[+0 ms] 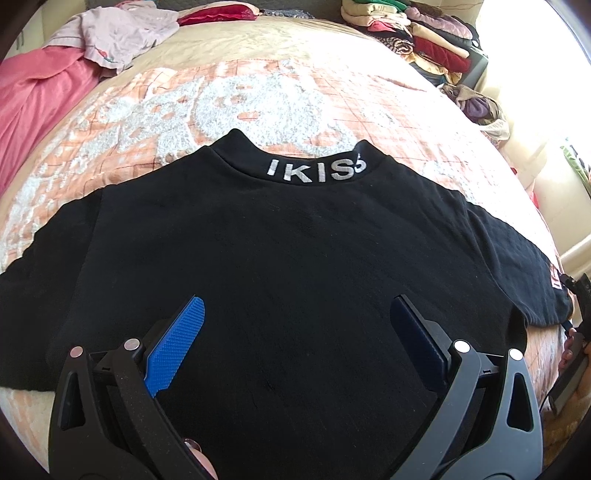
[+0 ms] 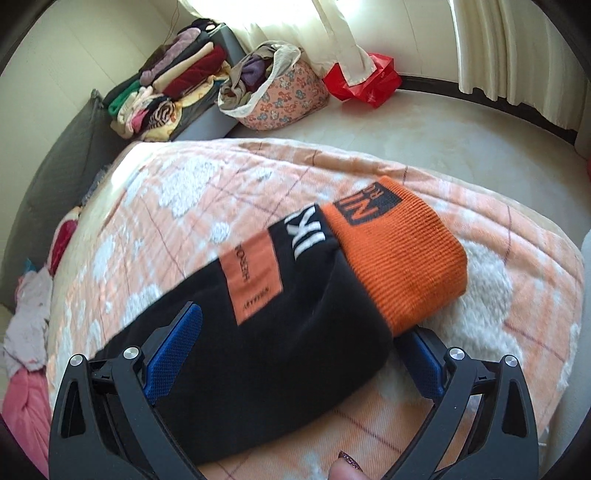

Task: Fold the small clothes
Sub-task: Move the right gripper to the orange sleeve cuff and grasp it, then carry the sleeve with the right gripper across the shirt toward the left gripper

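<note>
i've got the black knit sweater with white "ikiss" lettering on the collar [image 1: 295, 266] spread flat on the bed's peach and white patterned blanket [image 1: 221, 99], collar pointing away from me, both sleeves out to the sides. left gripper [image 1: 295, 325] is over the sweater's body, jaws wide, nothing between the blue textured pads [image 1: 177, 343]. right gripper [image 2: 299, 354] is out at the sleeve end: jaws wide here too, black sleeve with orange ribbed cuff [image 2: 399, 258] lying between them. left pad looks to touch the fabric, can't tell on the right one, no clamp. the sleeve carries an orange rectangular label patch [image 2: 253, 277] and white letters next to the cuff. right view is a bit blurred around the cuff. background: pile of folded clothes [image 2: 170, 85] against the wall, floral fabric basket stuffed with garments [image 2: 273, 96] beside it, red plastic bag [image 2: 365, 81] under the cream curtain [image 2: 509, 48]. pink cloth [image 1: 40, 103] and a pale crumpled garment [image 1: 118, 33] at the far left of the bed.
</note>
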The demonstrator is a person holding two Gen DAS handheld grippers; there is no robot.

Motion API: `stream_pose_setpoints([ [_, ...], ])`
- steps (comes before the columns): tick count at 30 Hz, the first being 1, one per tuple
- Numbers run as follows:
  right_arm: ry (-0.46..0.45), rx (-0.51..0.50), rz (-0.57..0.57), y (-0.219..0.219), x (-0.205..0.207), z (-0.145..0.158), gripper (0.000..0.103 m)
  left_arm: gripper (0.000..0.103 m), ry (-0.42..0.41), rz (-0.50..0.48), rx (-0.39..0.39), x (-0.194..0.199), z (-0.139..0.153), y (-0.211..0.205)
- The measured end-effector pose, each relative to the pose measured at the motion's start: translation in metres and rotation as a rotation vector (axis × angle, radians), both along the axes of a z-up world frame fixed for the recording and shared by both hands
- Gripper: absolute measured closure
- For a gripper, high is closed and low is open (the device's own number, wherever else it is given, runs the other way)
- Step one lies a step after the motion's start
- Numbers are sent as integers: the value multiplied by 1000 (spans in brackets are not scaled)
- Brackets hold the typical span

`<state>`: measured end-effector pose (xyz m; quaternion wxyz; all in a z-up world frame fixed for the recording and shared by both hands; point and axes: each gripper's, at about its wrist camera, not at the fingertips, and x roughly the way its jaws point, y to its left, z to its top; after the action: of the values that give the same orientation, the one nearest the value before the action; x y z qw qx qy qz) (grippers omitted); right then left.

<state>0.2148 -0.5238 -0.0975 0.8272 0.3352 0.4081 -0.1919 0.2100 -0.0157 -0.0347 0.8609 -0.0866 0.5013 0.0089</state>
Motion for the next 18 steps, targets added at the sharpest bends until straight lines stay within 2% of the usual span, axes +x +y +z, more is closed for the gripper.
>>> stream_pose_setpoints([
  [3, -23, 3, 4, -2, 1, 2, 27, 8, -1, 11, -8, 1, -1, 3],
  [5, -32, 11, 18, -2, 2, 2, 48, 8, -5, 15, -13, 1, 0, 4],
  [6, -36, 12, 24, -2, 2, 2, 52, 8, -6, 16, -13, 1, 1, 4],
  [8, -55, 34, 49, 0, 2, 4, 75, 8, -9, 16, -17, -1, 3, 5],
  [11, -88, 47, 99, 10, 3, 13, 81, 8, -20, 13, -25, -3, 8, 6],
  [18, -165, 41, 223, 51, 6, 54, 84, 8, -54, 20, -42, -10, 24, 14],
])
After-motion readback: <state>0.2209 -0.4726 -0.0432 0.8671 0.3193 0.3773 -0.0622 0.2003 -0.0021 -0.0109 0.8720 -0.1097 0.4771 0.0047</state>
